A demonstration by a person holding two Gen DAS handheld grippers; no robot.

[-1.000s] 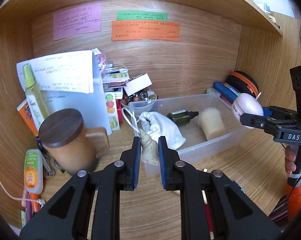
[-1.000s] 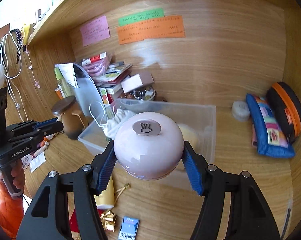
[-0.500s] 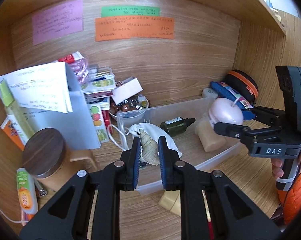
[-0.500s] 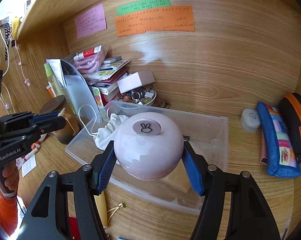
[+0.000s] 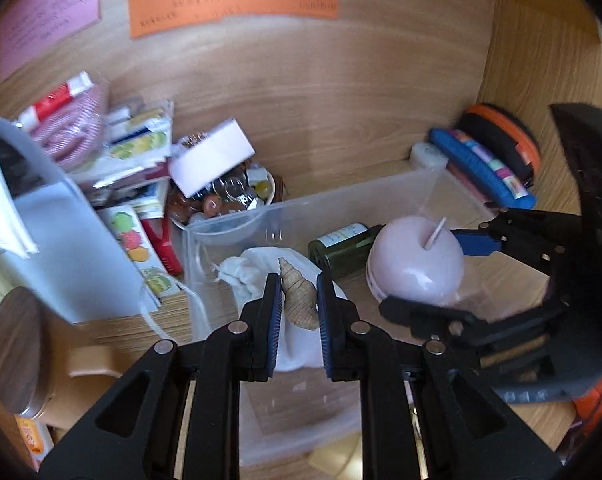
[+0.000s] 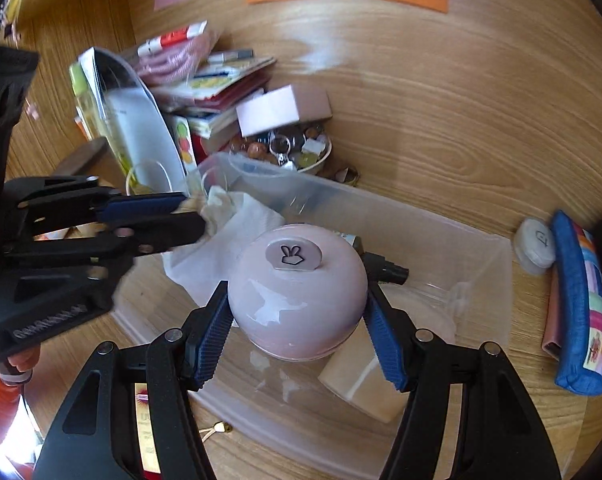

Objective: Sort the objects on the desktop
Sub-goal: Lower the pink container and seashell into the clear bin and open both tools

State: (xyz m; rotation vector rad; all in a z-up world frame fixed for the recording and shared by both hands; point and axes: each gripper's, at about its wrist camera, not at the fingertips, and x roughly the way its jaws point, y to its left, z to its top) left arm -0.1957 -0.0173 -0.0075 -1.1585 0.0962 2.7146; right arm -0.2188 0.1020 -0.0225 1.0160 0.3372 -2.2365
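Observation:
My left gripper [image 5: 299,286] is shut on a tan spiral seashell [image 5: 297,296] and holds it over the clear plastic bin [image 5: 341,204], above a white cloth pouch [image 5: 257,270]. My right gripper [image 6: 297,316] is shut on a round pink jar [image 6: 297,300] with a bunny tab and holds it over the same bin [image 6: 477,248]. The jar also shows in the left wrist view [image 5: 415,266]. A green dropper bottle [image 5: 341,246] and a beige cylinder [image 6: 361,380] lie in the bin. The left gripper shows at the left of the right wrist view [image 6: 193,216].
A bowl of trinkets [image 6: 297,152], a pink box [image 6: 281,110], stacked books and a white folder [image 5: 61,240] crowd the back left. A wooden-lidded mug [image 5: 17,348] stands at left. A blue pencil case [image 6: 581,304] and a white round case [image 6: 535,246] lie at right.
Both grippers have moved forward and lower over the bin, the shell above the white pouch and the pink jar over the bin's middle. The grips have not changed.

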